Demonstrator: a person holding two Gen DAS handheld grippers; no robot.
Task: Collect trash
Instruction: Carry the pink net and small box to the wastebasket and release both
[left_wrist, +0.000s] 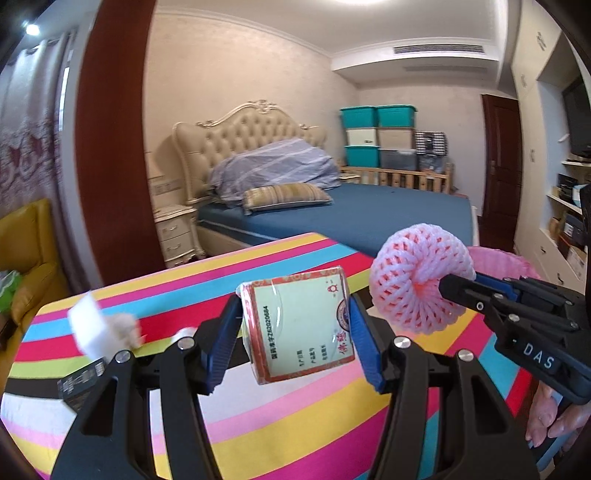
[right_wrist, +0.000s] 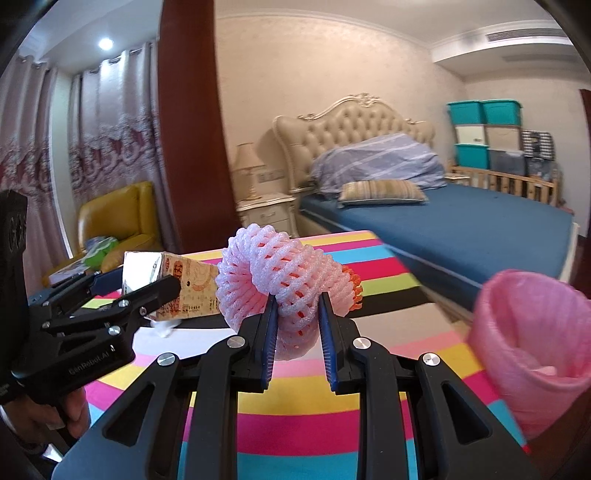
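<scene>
- Above the striped tablecloth (left_wrist: 280, 424), the left gripper (left_wrist: 295, 325) grasps a small red-and-cream box (left_wrist: 299, 325), its blue pads pressing both side faces; the box hangs clear of the cloth with its printed label facing the camera.
- Seen from the right wrist, the same box (right_wrist: 184, 291) shows a silvery end flap and sits between the left gripper's (right_wrist: 140, 288) fingers, just left of the foam net.
- Right gripper (right_wrist: 297, 314) is clenched on a pink foam fruit net (right_wrist: 280, 284), rolled into a ring; the pads pinch its lower wall, and an orange piece peeks out at its right edge.
- From the left wrist, the net (left_wrist: 417, 277) sits at the tip of the right gripper (left_wrist: 454, 288), up off the table and close to the box.
- Pink-lined bin (right_wrist: 532, 354) stands at the right, beyond the table's edge, below and to the right of the net.
- On the cloth at the left lie a white paper scrap (left_wrist: 88, 325), a crumpled tissue (left_wrist: 123, 326) and a dark small pack (left_wrist: 79, 384).
</scene>
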